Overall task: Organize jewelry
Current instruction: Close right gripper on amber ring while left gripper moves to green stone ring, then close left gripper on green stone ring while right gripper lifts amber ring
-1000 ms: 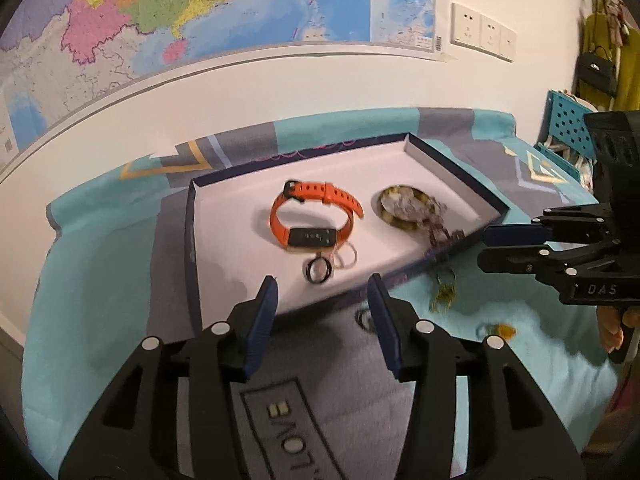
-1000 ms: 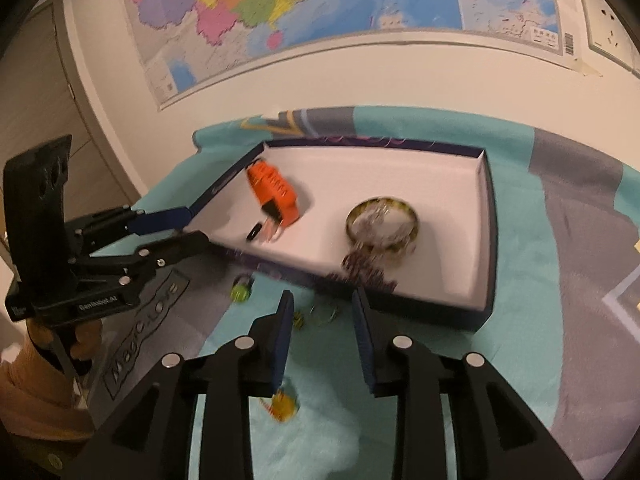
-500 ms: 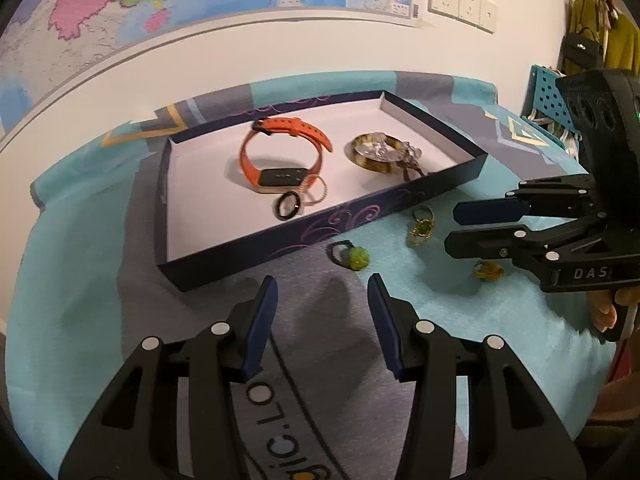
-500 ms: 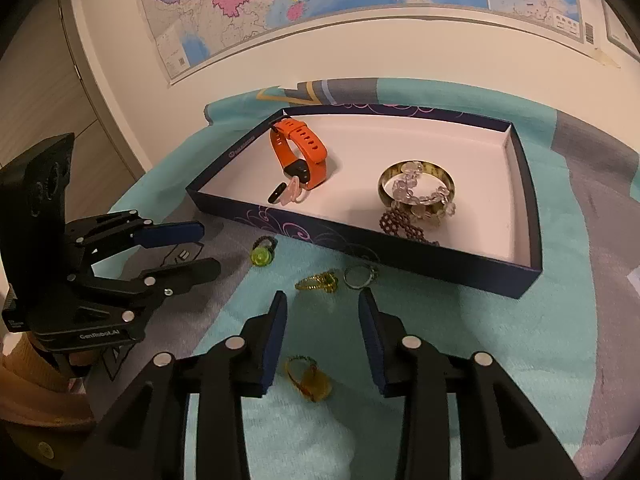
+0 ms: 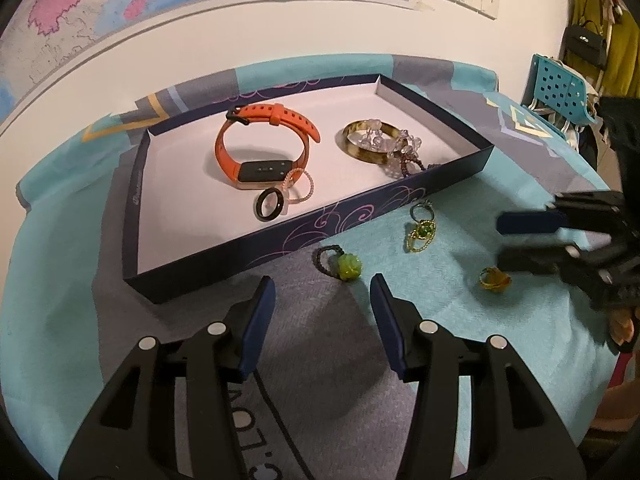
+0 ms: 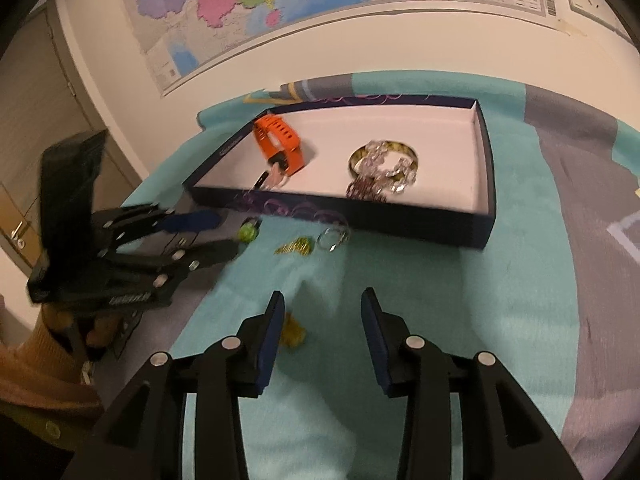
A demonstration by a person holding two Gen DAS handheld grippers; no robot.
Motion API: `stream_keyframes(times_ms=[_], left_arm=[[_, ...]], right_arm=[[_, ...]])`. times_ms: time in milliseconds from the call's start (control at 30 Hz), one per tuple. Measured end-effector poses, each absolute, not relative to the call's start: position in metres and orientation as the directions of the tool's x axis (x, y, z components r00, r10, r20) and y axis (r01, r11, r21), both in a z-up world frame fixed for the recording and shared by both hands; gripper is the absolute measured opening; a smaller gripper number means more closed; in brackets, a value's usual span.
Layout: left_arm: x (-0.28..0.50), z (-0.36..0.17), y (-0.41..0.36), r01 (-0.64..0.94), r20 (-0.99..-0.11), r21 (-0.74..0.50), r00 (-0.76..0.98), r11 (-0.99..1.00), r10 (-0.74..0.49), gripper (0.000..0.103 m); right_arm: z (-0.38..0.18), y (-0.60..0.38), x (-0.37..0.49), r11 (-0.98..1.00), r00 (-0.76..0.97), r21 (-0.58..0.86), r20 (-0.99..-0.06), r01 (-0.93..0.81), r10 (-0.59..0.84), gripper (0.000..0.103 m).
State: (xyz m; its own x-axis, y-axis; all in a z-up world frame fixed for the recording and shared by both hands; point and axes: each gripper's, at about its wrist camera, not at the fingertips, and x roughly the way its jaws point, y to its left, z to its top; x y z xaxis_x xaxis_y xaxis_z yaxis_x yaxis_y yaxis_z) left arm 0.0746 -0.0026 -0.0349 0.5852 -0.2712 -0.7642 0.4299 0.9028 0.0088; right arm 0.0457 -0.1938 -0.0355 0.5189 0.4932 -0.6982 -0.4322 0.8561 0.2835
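Lying outside dark tray (image 5: 360,216), green-stone ring (image 5: 342,265), amber ring (image 5: 495,278)

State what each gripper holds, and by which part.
Nothing: the left gripper and the right gripper both stand open and empty above the cloth.

Both hand-held grippers are drawing back from the tray and sinking toward the loose rings.

The left hand-held gripper (image 5: 322,298) is now hanging just short of the green-stone ring (image 5: 340,264) instead of over the tray (image 5: 320,236). The right hand-held gripper (image 6: 322,312) is lowering beside the amber ring (image 6: 294,334), its jaws having just been opening, nothing between them.
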Motion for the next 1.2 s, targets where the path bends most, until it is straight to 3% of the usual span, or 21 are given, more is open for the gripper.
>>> stream_keyframes(times_ms=[267,467,667,767,1200], left_arm=[[0.079,-0.036,-0.01,0.441,-0.77,0.014,0.577,0.897,-0.272,0.049],[0.084,-0.037,-0.015,0.44,-0.777,0.007,0.568,0.898,-0.272,0.045],[0.087,-0.038,-0.02,0.439,-0.777,-0.004,0.565,0.899,-0.279,0.037],[0.087,-0.037,-0.02,0.436,-0.776,-0.005,0.566,0.9,-0.278,0.025],[0.078,-0.034,-0.018,0.441,-0.766,-0.026,0.567,0.897,-0.302,0.024]], right_arm=[[-0.04,-0.172,0.032,0.839,0.5,0.223,-0.717,-0.496,0.486,0.037],[-0.043,-0.173,0.036,0.85,0.501,0.219,-0.727,-0.48,0.47,0.014],[-0.043,-0.174,0.035,0.855,0.508,0.214,-0.727,-0.472,0.462,0.014],[-0.042,-0.175,0.036,0.855,0.511,0.219,-0.722,-0.47,0.466,0.014],[-0.031,-0.184,0.043,0.857,0.54,0.231,-0.693,-0.461,0.478,0.014]])
